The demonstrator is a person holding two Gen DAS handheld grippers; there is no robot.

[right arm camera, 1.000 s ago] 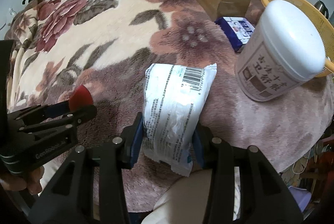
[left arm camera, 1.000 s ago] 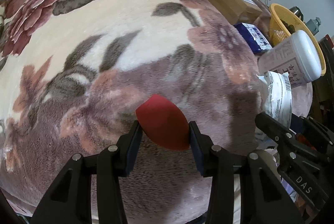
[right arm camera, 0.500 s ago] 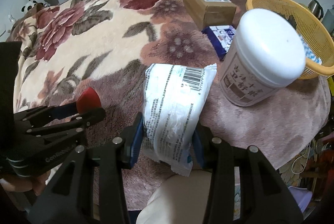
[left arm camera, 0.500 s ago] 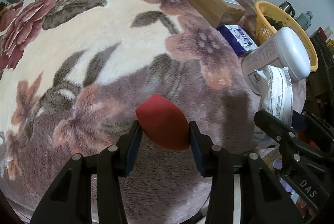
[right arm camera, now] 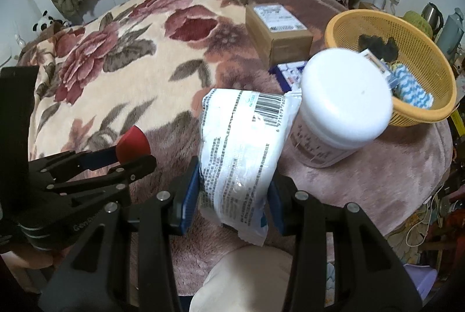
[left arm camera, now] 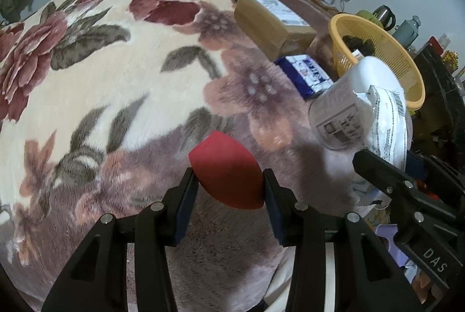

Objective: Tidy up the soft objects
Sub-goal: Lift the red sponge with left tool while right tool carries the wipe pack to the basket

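Note:
My left gripper [left arm camera: 229, 190] is shut on a red egg-shaped sponge [left arm camera: 228, 171], held above the flowered blanket [left arm camera: 116, 79]. In the right wrist view the same sponge [right arm camera: 133, 145] shows at the left in the left gripper [right arm camera: 128, 155]. My right gripper [right arm camera: 234, 198] is shut on a white soft packet [right arm camera: 241, 146] with a barcode and small print; that packet [left arm camera: 386, 123] appears at the right edge of the left wrist view. A yellow mesh basket [right arm camera: 363, 21] stands at the far right with a dark item and a blue-white cloth inside.
A white-lidded jar [right arm camera: 343, 97] stands just right of the packet. Behind it lie a blue-white pack [left arm camera: 305, 73] and a brown cardboard box [right arm camera: 276, 27]. The blanket's edge drops off at the right, beside kettles and clutter. A pale knee shows below the right gripper.
Both grippers have risen with their loads, so the blanket and jar look smaller and farther. The basket has come more fully into both views. Neither grip has altered.

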